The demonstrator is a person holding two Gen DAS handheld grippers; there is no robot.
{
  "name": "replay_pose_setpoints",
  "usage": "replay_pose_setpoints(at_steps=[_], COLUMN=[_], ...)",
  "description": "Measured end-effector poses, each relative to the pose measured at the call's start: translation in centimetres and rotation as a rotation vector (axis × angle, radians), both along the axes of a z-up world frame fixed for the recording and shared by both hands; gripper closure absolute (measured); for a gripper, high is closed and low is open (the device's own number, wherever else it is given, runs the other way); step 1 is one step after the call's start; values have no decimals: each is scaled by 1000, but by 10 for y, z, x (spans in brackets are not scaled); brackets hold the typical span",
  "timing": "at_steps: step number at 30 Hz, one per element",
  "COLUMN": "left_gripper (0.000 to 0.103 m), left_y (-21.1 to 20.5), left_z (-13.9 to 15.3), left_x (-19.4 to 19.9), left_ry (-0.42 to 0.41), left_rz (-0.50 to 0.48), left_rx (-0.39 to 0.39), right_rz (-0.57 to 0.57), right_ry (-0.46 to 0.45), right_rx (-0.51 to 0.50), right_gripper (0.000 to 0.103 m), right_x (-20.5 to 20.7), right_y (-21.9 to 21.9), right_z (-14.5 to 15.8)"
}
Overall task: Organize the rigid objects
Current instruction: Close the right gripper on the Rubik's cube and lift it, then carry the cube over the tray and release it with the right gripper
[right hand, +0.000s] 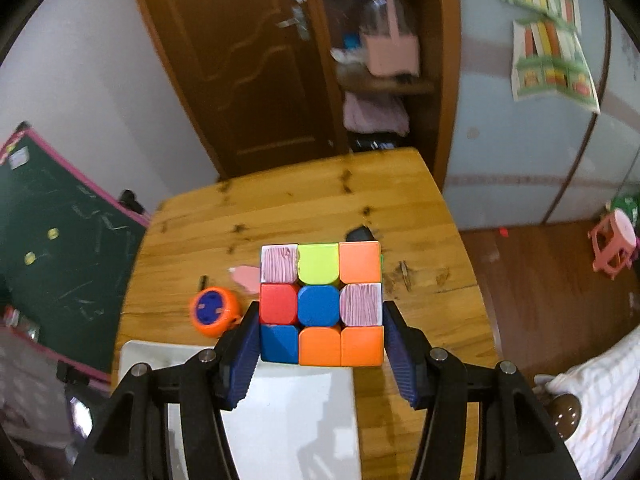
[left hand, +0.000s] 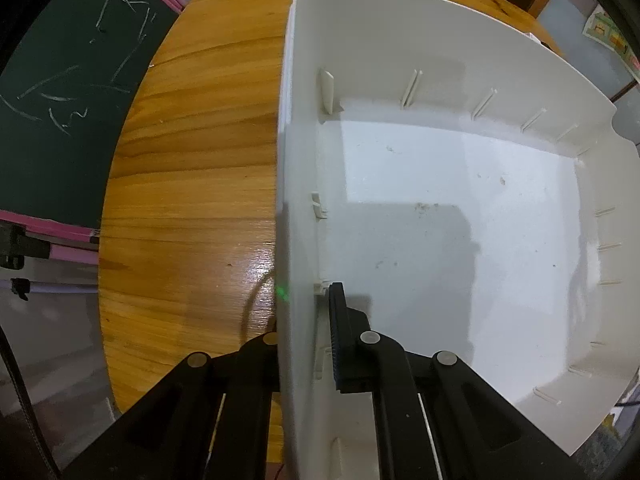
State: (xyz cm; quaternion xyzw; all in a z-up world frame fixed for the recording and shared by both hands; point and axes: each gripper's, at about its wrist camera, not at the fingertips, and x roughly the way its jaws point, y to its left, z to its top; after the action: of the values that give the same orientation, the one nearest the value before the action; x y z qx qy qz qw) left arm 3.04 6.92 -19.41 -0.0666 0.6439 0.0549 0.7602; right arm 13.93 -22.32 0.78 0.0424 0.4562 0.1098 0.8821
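A multicoloured plastic puzzle cube [right hand: 320, 304] is clamped between the right gripper [right hand: 320, 340] pads, held above the white plastic bin [left hand: 440, 208] — still bare inside. The bin's near wall is pinched by the left gripper [left hand: 304, 344]. An orange round toy [right hand: 216, 312] is left on the wooden table [right hand: 420, 208], so sorting seems barely begun.

The white bin [left hand: 440, 220] hides the left jaws' outer finger, and the shelf clutter [right hand: 380, 48] is blurred.

- The table [left hand: 180, 200] was glossy varnished wood.
- The bin [left hand: 420, 60] at right looked smooth matt white plastic.
- The cube [right hand: 320, 304] at centre had glossy plastic faces.
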Motion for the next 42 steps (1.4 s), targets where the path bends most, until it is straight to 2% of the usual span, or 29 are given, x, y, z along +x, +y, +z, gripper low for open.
replay_pose_setpoints(at_steps=[7, 15, 21, 28, 31, 42], left_gripper=[96, 95, 94, 94, 94, 94], left_y=[3, -4, -10, -9, -8, -10], left_z=[-1, -2, -4, -1, -1, 0], left_x=[-1, 0, 2, 0, -1, -3], left_ry=[3, 7, 16, 3, 2, -8], left_rz=[-7, -34, -50, -46, -43, -44], left_rx=[-3, 11, 25, 13, 11, 32], right_rz=[99, 207, 242, 238, 245, 288], right_ry=[-94, -134, -76, 75, 122, 230], right_rx=[-12, -37, -52, -84, -85, -118], right_gripper=[45, 45, 45, 45, 45, 46], right_x=[-49, -96, -113, -107, -107, -111], right_y=[16, 37, 44, 49, 53, 72], right_z=[37, 43, 9, -57, -76, -121])
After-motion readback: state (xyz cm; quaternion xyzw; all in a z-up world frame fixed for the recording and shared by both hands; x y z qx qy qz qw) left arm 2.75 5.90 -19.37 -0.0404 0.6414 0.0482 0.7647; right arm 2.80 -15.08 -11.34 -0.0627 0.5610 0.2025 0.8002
